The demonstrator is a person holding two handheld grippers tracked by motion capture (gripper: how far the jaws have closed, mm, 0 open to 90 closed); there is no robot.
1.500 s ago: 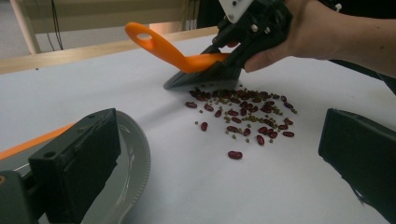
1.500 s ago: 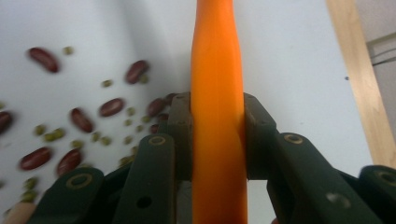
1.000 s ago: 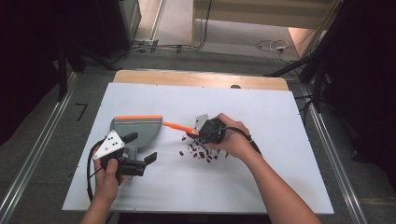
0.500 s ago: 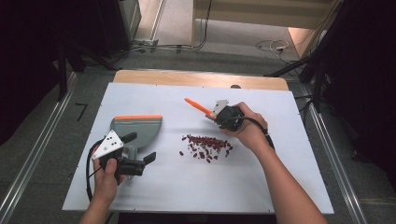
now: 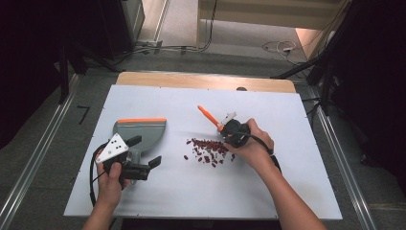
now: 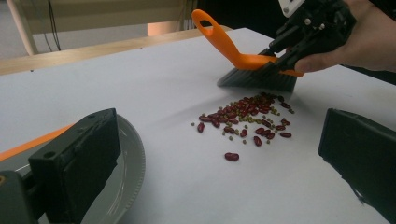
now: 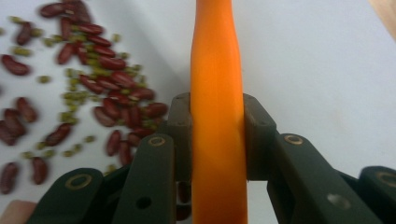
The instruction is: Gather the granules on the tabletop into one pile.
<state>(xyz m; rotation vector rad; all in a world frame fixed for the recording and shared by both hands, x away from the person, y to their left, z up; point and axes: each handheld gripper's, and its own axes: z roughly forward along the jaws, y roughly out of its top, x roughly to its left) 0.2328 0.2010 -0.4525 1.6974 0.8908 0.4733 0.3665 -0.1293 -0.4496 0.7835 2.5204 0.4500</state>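
High view: brush [image 5: 210,118] handle points up-left, tilted.

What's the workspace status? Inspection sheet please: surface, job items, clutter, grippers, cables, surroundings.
Surface: white table top, wooden strip at its far edge.
Job's things: red and small green beans scattered mid-table; orange-handled brush at their far side; grey dustpan with orange edge to their left.
Clutter: nothing seen.
Grippers: right gripper shut on the brush handle; left gripper open beside the dustpan, nothing between its jaws.
Cables: black cable loops from the left gripper; floor cables beyond the table.
Surroundings: metal rails either side, dark room.
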